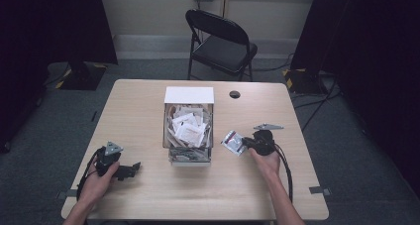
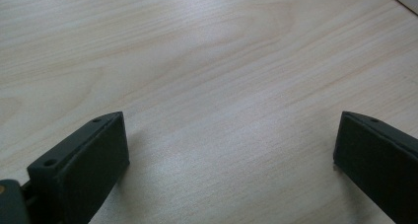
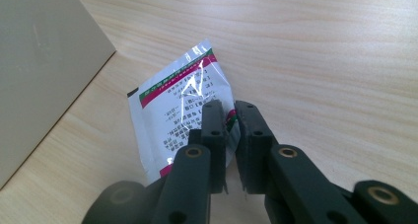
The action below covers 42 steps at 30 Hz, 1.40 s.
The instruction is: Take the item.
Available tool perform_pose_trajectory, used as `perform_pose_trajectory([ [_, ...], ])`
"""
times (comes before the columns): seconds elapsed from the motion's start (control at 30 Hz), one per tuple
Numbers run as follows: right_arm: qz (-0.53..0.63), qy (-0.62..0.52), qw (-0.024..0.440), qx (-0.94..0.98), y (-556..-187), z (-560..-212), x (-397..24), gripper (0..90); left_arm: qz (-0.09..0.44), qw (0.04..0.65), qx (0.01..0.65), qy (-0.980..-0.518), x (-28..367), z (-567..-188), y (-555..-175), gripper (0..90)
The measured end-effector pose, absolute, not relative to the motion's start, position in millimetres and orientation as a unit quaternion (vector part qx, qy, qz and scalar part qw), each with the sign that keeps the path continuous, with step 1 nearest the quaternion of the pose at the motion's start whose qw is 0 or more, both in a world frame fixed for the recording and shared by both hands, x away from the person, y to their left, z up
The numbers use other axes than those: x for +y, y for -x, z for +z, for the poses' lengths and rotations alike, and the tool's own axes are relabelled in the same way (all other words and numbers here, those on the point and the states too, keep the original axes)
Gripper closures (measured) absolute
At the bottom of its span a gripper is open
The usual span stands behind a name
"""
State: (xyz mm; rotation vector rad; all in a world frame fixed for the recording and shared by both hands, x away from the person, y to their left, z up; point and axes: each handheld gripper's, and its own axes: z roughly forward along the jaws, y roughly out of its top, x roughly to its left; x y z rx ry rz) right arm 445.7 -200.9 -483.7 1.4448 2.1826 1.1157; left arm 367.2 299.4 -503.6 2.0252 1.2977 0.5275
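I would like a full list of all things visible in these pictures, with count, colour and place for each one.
table: one, light wood, centre of the room
box: one, white with clear walls, middle of the table
sachets in the box: many, mostly white, heaped inside
sachet: one, silver-white with red and green stripes, right of the box, between the right gripper's fingers
folding chair: one, black, behind the table
hole: one, dark, far side of the tabletop
left gripper: one, black, open over bare table
right gripper: one, black, nearly closed on the sachet
hands: two, at the near edge
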Motion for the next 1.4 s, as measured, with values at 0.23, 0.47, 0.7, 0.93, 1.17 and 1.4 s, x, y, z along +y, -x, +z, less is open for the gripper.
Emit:
perform_pose_trajectory([
  [0.23, 0.382, -0.506, 0.150, 0.759, -448.1, -484.3, -199.0, 77.7, 0.202, 0.334, 0.498, -0.775, 299.3, -503.7, -367.2, 0.0],
  [0.47, 0.382, -0.509, 0.157, 0.755, -448.6, -482.8, -198.2, 71.0, 0.202, 0.334, 0.497, -0.775, 299.3, -503.7, -367.2, 0.0],
  [0.7, 0.380, -0.514, 0.159, 0.753, -450.2, -481.6, -199.5, 55.4, 0.202, 0.334, 0.498, -0.775, 299.3, -503.7, -367.1, 0.0],
  [0.93, 0.390, -0.517, 0.159, 0.745, -449.5, -479.2, -200.3, 29.6, 0.202, 0.334, 0.497, -0.775, 299.2, -503.7, -367.2, 0.0],
  [1.17, 0.390, -0.522, 0.152, 0.743, -450.1, -479.5, -200.7, 19.4, 0.202, 0.334, 0.498, -0.775, 299.2, -503.7, -367.1, 0.0],
  [1.4, 0.392, -0.519, 0.150, 0.744, -447.5, -477.2, -201.2, 16.7, 0.202, 0.334, 0.497, -0.775, 299.2, -503.7, -367.2, 0.0],
])
